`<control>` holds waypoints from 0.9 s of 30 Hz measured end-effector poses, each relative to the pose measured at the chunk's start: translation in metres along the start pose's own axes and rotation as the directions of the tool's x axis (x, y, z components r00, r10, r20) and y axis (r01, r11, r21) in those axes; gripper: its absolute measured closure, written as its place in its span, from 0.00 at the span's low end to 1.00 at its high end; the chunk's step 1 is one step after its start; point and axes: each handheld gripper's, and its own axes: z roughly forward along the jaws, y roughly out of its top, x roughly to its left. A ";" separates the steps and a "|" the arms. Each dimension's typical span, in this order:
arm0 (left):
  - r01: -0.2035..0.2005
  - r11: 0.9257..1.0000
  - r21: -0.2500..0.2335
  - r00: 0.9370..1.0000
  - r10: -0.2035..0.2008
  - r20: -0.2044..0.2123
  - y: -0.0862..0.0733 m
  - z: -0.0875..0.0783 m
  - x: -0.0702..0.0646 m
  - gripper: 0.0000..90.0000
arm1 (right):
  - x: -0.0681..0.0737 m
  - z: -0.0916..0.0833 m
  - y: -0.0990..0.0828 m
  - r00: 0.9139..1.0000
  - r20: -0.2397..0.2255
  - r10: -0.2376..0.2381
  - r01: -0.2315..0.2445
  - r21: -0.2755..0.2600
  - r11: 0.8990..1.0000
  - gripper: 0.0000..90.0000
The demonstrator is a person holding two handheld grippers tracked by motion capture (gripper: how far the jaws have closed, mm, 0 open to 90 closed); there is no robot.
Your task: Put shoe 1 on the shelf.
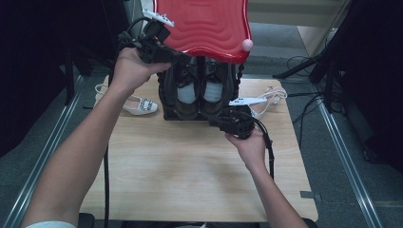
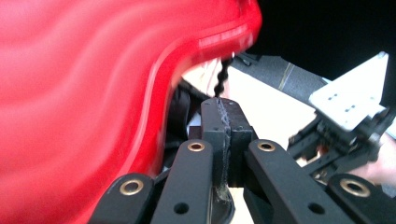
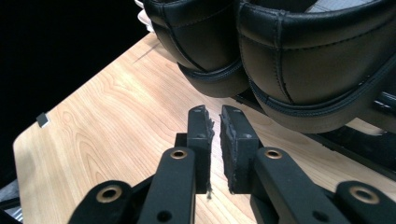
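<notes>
white heels point(image 1: 141, 105) flank the box; left tongs point(image 1: 183, 56) closed, right tongs point(image 3: 215, 122) nearly closed (nothing gripped).

No text, label, brand, number or sign can be read in any of the pictures. The red lid point(image 1: 204, 26) at the top centre of the high view bears only a wavy relief, no lettering. The black shoes point(image 3: 280, 51) across the top of the right gripper view show plain leather and stitching with no mark. The white shoe point(image 1: 138, 104) at the left of the high view has a buckle whose detail is too small to tell.
</notes>
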 end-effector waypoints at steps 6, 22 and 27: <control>-0.011 1.000 -0.007 1.000 0.011 -0.011 0.027 0.004 0.006 1.00 | -0.002 0.013 0.000 1.000 -0.007 -0.010 0.010 0.034 0.999 1.00; -0.034 0.999 0.041 0.997 0.037 -0.068 0.054 0.043 0.010 1.00 | -0.014 0.024 0.013 1.000 0.017 0.003 -0.003 0.003 1.000 1.00; -0.023 0.999 0.037 0.996 0.026 -0.084 0.053 0.046 0.014 1.00 | -0.016 0.024 0.015 1.000 0.005 0.004 -0.004 0.012 1.000 1.00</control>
